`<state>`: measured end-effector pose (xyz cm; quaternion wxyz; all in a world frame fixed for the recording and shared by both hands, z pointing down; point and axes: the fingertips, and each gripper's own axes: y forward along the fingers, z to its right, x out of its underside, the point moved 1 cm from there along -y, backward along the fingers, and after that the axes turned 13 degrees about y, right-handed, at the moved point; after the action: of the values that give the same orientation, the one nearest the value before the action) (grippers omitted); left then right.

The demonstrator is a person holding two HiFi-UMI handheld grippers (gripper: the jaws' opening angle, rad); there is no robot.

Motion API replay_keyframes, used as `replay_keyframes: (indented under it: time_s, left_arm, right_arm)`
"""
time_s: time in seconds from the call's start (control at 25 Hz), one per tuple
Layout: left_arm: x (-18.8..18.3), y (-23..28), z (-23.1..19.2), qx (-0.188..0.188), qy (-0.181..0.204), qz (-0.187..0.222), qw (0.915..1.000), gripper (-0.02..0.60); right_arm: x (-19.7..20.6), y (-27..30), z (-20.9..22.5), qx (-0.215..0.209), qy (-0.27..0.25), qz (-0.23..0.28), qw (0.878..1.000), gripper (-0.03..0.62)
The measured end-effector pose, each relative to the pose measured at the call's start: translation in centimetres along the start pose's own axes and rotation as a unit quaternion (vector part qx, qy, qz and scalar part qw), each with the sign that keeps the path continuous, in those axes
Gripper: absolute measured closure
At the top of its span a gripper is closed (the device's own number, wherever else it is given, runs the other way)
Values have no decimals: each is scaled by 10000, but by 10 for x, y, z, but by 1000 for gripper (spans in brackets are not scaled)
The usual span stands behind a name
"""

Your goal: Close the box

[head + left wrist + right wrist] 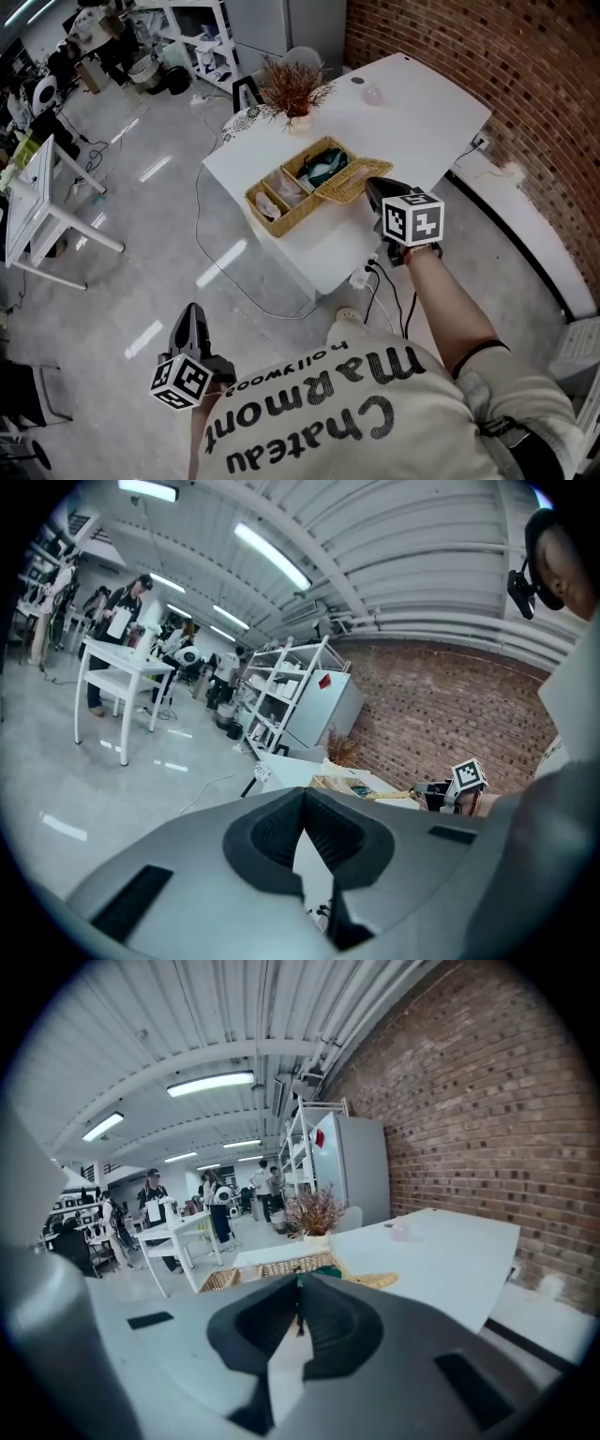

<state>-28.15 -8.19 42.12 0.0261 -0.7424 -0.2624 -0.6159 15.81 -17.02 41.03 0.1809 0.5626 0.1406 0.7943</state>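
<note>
Seen from the head view, the right gripper (372, 189) is hovering at the near-right end of the wicker box (281, 223). Its dark tip is overlapping the edge of the lid (349, 184), but I cannot tell from here whether it is touching the wicker. The box is sitting open near the front edge of the white table (422, 122), with the lid lying folded out flat to its right. A dark teal item (324, 169) is lying in the compartment next to the lid, and pale items (279, 192) are resting in the other compartments. A potted dried plant (292, 89) is standing just behind the box, and a small pink object (373, 94) is sitting farther back on the table. The left gripper (192, 319) is hanging low at the person's side over the grey floor (141, 234), well apart from the table.

In the left gripper view, the left jaws are meeting at their tips with nothing between them. Beyond them the table, the box and the right gripper are showing small against the brick wall (422, 714).

In the right gripper view, the right jaws are pressing together and gripping nothing. Just past their tips the box is stretching across, with the lid lying out to the right and the plant standing behind it. A person (153, 1199) is standing at a white desk (183, 1232) in the background.
</note>
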Motion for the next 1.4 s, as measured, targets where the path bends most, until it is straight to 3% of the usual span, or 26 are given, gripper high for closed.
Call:
replay_keyframes:
  time_s: [0.28, 0.76, 1.4]
  left_arm:
    - [-1, 5, -9, -176, -113, 5, 9998, 580]
    - [-6, 38, -2, -339, -173, 19, 9993, 581]
    - [-6, 38, -5, -838, -360, 71, 9958, 581]
  right_arm:
    - [-12, 11, -10, -227, 292, 61, 9993, 576]
    - [-43, 42, -24, -627, -107, 139, 9979, 576]
    - [-64, 71, -36, -1126, -30, 124, 9936, 576]
